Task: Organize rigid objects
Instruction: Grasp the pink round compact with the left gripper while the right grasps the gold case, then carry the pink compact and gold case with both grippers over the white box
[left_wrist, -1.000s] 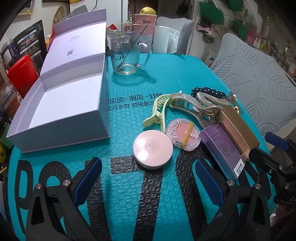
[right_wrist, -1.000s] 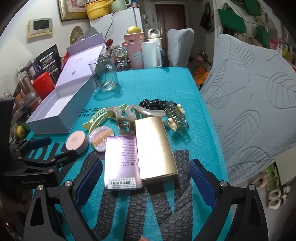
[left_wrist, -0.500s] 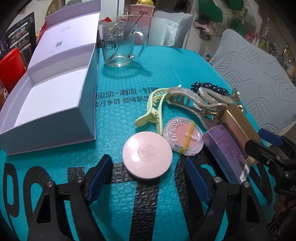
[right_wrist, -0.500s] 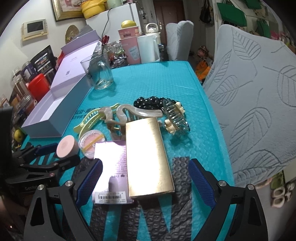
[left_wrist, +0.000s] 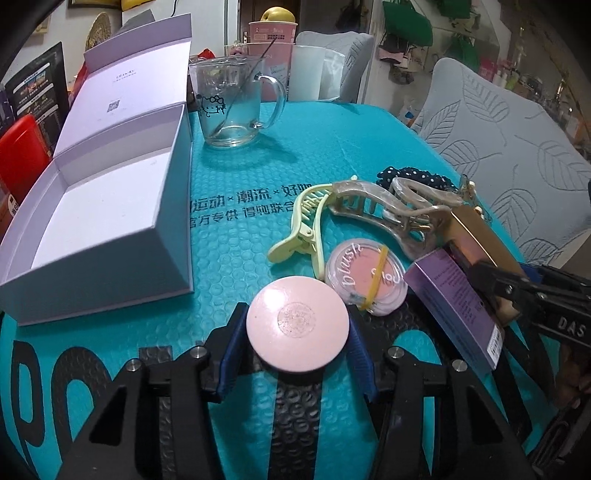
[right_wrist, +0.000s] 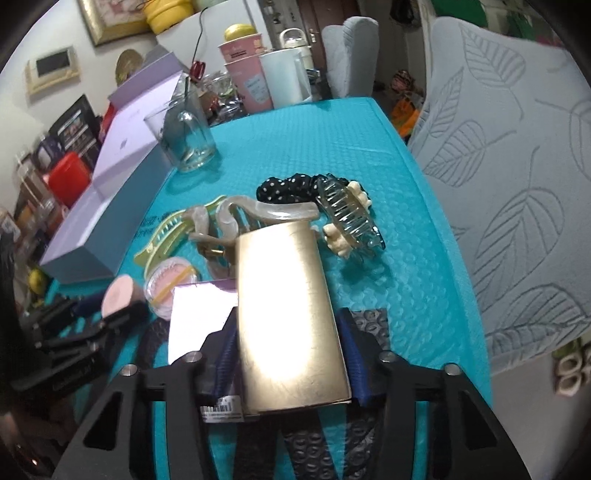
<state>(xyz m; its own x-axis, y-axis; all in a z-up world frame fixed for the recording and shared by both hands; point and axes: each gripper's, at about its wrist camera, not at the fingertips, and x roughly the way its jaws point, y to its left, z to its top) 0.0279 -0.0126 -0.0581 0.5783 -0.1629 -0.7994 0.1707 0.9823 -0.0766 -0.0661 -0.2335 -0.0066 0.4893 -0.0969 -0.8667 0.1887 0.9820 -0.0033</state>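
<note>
Left wrist view: the left gripper (left_wrist: 297, 330), fingers just closed in, clasps the pink compact (left_wrist: 297, 328) on the teal bubble-textured table (left_wrist: 236, 251); white box (left_wrist: 99, 218) lies open beside.
Right wrist view: the right gripper (right_wrist: 288, 354), fingers likewise just closed, clamps the gold box (right_wrist: 288, 314); grey leaf-patterned chair (right_wrist: 517, 184) alongside

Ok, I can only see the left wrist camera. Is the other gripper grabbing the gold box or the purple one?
Observer: The gold box. The right gripper has just been closing, and its blue pads press the box's two long sides.
Operator: Is anything hiding behind that box?
Observer: Yes, a see-through claw clip with cream ends lies just beyond it, beside the dotted scrunchie.
Operator: And the purple one?
Observer: The purple box lies flat beside the gold one, partly under one finger.
</note>
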